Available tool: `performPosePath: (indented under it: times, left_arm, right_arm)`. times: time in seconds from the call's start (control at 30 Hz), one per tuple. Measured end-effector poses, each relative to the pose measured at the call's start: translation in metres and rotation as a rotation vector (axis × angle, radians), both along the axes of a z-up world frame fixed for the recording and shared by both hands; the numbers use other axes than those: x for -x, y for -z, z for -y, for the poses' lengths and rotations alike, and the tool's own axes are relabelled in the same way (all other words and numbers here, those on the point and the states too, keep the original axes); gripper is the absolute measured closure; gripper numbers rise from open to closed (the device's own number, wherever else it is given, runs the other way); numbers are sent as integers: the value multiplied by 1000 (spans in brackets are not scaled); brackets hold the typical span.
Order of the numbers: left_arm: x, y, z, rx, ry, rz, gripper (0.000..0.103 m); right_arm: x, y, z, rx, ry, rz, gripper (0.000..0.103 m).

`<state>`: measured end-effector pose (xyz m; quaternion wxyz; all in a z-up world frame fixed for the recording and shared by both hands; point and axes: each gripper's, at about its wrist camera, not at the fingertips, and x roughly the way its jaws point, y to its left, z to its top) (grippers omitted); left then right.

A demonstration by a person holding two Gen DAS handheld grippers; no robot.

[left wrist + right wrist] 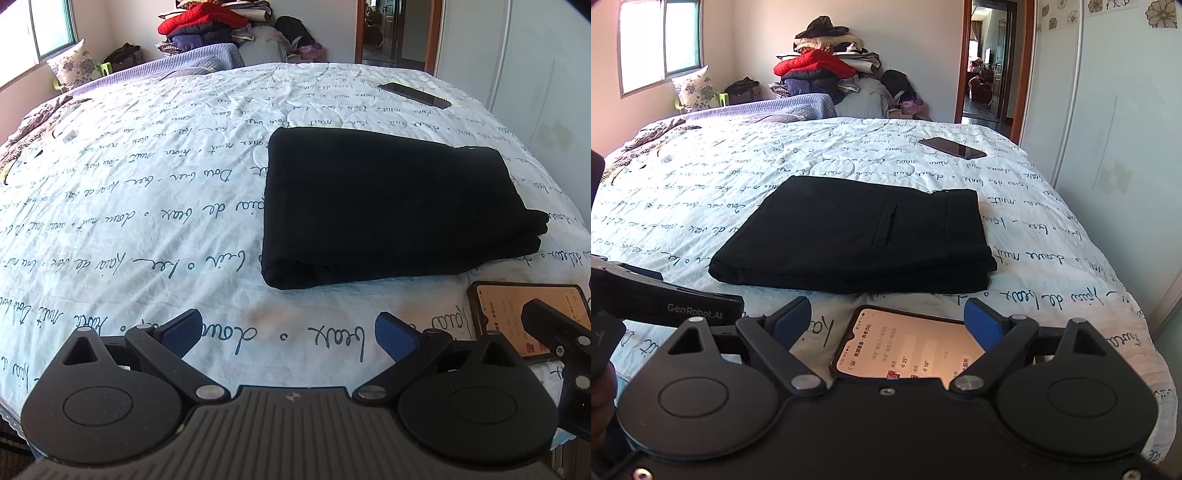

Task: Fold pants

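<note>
The left gripper [288, 334] is hanging with its blue-padded fingers [183, 332] spread wide, holding nothing, over bare bedspread. The right gripper [886, 325] is likewise standing wide open and empty, its fingers [982, 326] poised on either side of a lit phone [905, 347] lying on the bed [701, 206]. The black pants [857, 240] are lying folded into a compact rectangle just beyond that phone, mid-bed, clear of both grippers. A second, dark phone [952, 147] is resting farther back.
</note>
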<state>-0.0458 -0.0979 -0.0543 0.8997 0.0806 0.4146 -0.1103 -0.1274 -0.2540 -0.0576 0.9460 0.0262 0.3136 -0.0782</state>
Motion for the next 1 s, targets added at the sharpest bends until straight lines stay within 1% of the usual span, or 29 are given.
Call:
performPosePath:
  times: [0.3,0.57,0.87,1.0]
  left_arm:
    - [0,-1,0,-13,1,16,2]
    - [-2,-1,-3,-6,1,16,2]
    - [-4,-1,-4,9,7,9,2]
    - [-7,-3,-10,38,-3,0,2]
  right_arm:
    - [1,-2,1,4,1,2,12]
    - [-1,-4,-1,19,5,-1,12]
    - [-2,-7,-4,37,7,-1,12]
    - [-3,-8,-7,49,7,-5,12]
